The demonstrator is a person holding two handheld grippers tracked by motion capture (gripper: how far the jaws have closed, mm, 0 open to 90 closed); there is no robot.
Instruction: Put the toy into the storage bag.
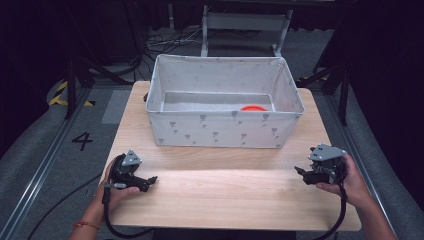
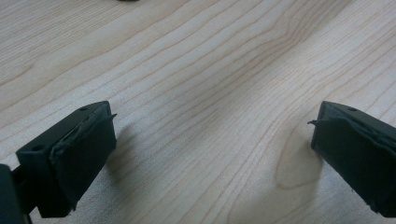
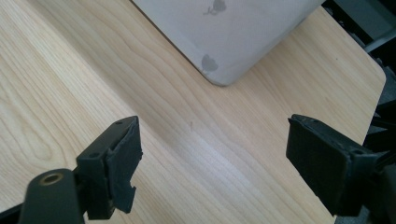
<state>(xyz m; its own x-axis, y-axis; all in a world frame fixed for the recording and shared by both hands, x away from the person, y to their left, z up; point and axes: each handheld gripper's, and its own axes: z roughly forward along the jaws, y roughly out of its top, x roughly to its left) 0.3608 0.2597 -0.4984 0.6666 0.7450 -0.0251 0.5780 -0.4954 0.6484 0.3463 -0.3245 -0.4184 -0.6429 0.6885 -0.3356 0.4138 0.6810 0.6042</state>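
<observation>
Overhead, the left claw rests low at the near left of the desk, its jaws spread with nothing between them, tips pointing inward toward the middle. Opposite it, the right claw sits at the near right edge, held in a hand, jaws likewise spread and empty. Beyond both claws, well apart from either, stands a grey fabric bin, and inside it, toward the right claw's side, lies an orange disc, half hidden by the front wall. Both claws seem parked clear of the bin, probably a resting pose, since neither points at the disc. Next, the left gripper view: two black pads stand wide apart above bare wood grain, close to the surface, with nothing to pinch ahead. Last, the right gripper view: the pads are wide open over the wood, and the bin's near corner lies ahead and just above the gap, not touching. From this angle the bin wall hides the disc.
</observation>
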